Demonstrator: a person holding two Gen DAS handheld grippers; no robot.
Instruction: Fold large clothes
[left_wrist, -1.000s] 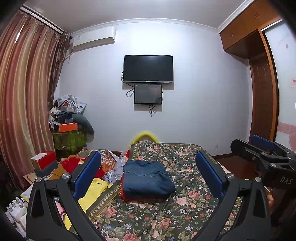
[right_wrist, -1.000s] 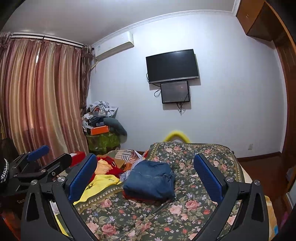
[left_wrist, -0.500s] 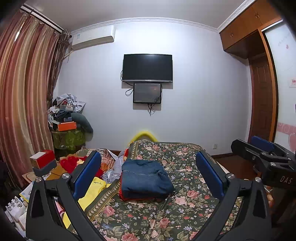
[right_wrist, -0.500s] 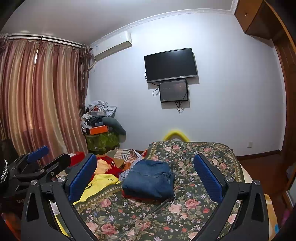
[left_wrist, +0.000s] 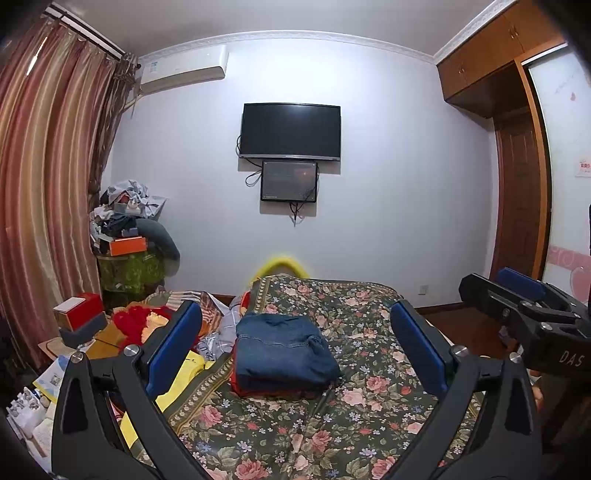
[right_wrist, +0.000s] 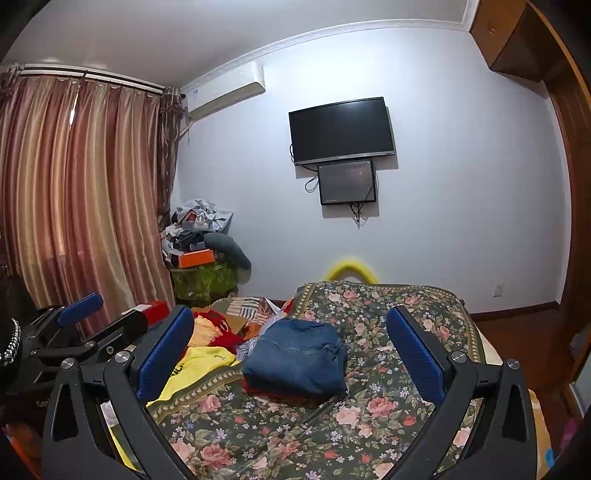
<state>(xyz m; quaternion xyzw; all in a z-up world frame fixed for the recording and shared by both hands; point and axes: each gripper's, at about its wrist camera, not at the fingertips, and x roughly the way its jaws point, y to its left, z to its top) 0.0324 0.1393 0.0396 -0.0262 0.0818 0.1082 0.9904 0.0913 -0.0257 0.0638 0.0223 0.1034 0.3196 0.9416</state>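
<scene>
Lying ahead between both wide-spread, empty tongs (left_wrist: 295, 343) (right_wrist: 290, 341), folded jeans (left_wrist: 282, 350) top the bedspread (left_wrist: 351, 406).

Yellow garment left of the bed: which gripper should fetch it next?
Probably the left. The yellow garment lies by the left gripper, partly under its near finger, while the right gripper sits farther right, with the folded jeans ahead of it. Both have open, empty jaws.

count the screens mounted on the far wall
2. The large black tv hangs high at the middle of the wall; a smaller dark screen sits directly below it, cables dangling underneath. Both look switched off. No others show in either view.
</scene>
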